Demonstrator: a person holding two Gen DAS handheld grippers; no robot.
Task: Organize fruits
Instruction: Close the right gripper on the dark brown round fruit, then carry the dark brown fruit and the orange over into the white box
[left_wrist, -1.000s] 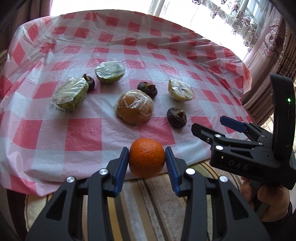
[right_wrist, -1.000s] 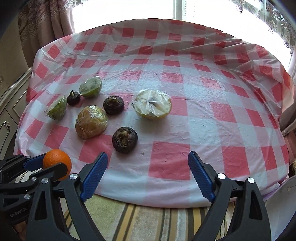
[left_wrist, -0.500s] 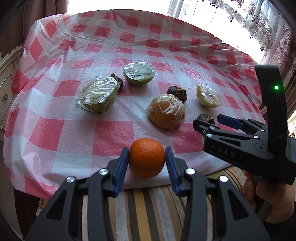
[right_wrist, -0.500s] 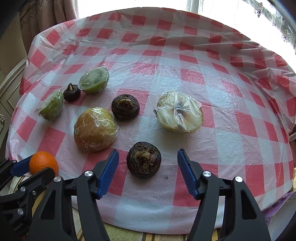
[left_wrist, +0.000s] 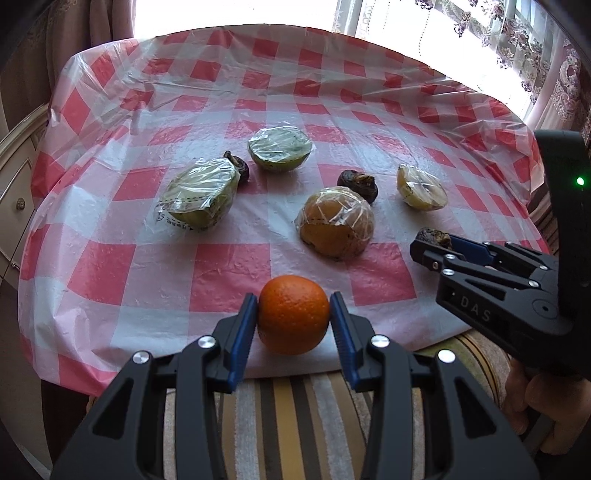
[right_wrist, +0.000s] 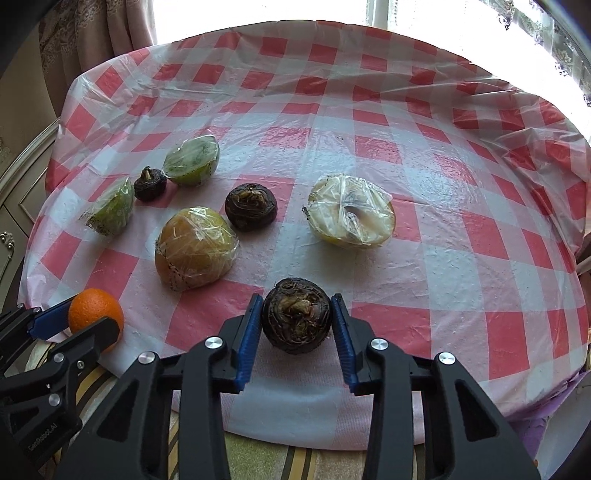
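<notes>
Red-and-white checked plastic tablecloth (right_wrist: 461, 229) over a round table, bright window behind. Left gripper (left_wrist: 293, 314) clenched on a small orange (left_wrist: 293, 314), held at the near table edge. Right gripper (right_wrist: 297, 321) has both blue pads against a dark water chestnut (right_wrist: 297, 319) on the cloth near the front edge. Wrapped orange half (right_wrist: 195, 253) and wrapped pale fruit half (right_wrist: 351, 216) lie beyond; two more chestnuts and two wrapped green halves further left.
</notes>
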